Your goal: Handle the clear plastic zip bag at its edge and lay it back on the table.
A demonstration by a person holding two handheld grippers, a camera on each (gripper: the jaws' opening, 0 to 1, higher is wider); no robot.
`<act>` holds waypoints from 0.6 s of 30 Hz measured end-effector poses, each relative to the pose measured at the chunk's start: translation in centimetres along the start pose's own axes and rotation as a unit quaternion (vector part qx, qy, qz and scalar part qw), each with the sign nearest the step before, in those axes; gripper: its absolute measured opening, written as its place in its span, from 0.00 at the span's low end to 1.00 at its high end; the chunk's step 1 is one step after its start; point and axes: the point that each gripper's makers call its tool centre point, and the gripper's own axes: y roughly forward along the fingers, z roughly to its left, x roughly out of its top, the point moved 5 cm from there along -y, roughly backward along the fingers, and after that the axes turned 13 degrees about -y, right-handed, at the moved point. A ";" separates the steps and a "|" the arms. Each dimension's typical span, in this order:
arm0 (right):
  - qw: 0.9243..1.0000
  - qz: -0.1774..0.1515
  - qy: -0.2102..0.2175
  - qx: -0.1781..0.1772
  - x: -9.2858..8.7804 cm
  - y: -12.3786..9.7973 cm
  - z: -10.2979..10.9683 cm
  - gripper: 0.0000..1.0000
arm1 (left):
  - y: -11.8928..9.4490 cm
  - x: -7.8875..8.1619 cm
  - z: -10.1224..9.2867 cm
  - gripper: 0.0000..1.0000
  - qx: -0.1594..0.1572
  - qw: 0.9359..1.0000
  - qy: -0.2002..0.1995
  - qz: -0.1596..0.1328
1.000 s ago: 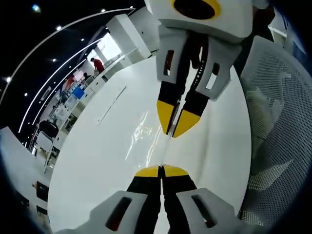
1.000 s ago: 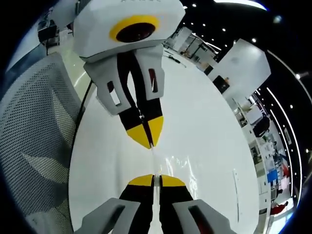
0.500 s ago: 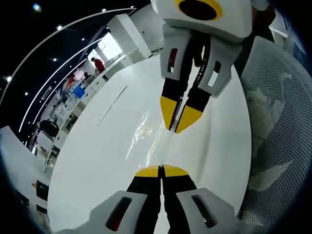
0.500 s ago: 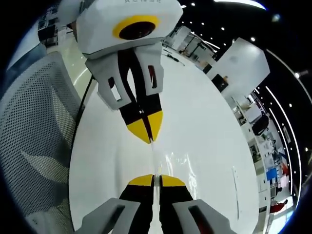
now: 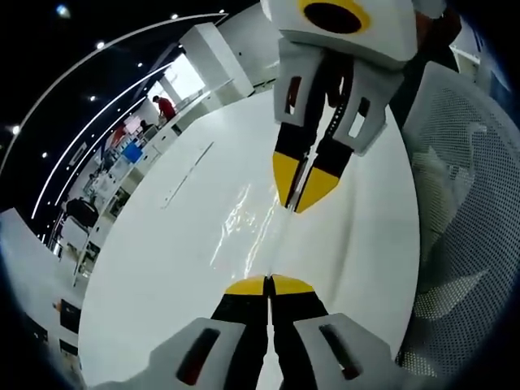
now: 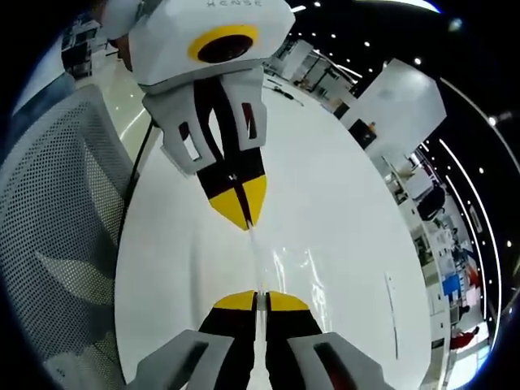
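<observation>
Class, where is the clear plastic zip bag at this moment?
The clear plastic zip bag stretches over the white table, its edge pinched between the left gripper below and the right gripper above, left of the mesh chair.

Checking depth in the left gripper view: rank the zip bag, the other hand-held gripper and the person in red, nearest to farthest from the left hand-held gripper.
1. Zip bag, pinched in the left hand-held gripper.
2. Right hand-held gripper, straight ahead, at the bag's far end.
3. Person in red, far upper left, beyond the table.

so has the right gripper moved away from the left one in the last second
Yes. In the left gripper view the right gripper has drifted farther up the white table, away from the left gripper.
</observation>
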 end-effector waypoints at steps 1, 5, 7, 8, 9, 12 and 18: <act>1.000 0.000 0.000 0.000 0.0 -0.1 0.0 0.00 | 0.0 0.0 0.0 0.00 0.000 1.000 0.001 0.000; 1.000 0.001 0.002 0.000 -0.1 -0.2 0.1 0.00 | -0.1 0.1 0.0 0.00 0.000 1.000 0.001 -0.001; 1.000 0.003 0.003 -0.001 -0.2 -0.3 0.1 0.00 | -0.1 0.1 0.0 0.00 0.000 1.000 0.002 -0.001; 1.000 0.003 0.004 -0.001 -0.3 -0.3 0.1 0.00 | -0.1 0.1 0.0 0.00 -0.001 1.000 0.001 -0.001; 1.000 0.004 0.004 -0.001 -0.3 -0.3 0.1 0.00 | -0.1 0.1 0.0 0.00 0.000 1.000 0.001 -0.001; 1.000 0.007 0.005 -0.001 -0.6 -0.3 0.2 0.00 | -0.1 0.0 -0.1 0.00 0.000 1.000 0.001 -0.001; 1.000 0.010 0.012 -0.003 -1.1 -0.3 0.4 0.00 | -0.1 0.0 -0.2 0.00 0.000 1.000 -0.002 -0.001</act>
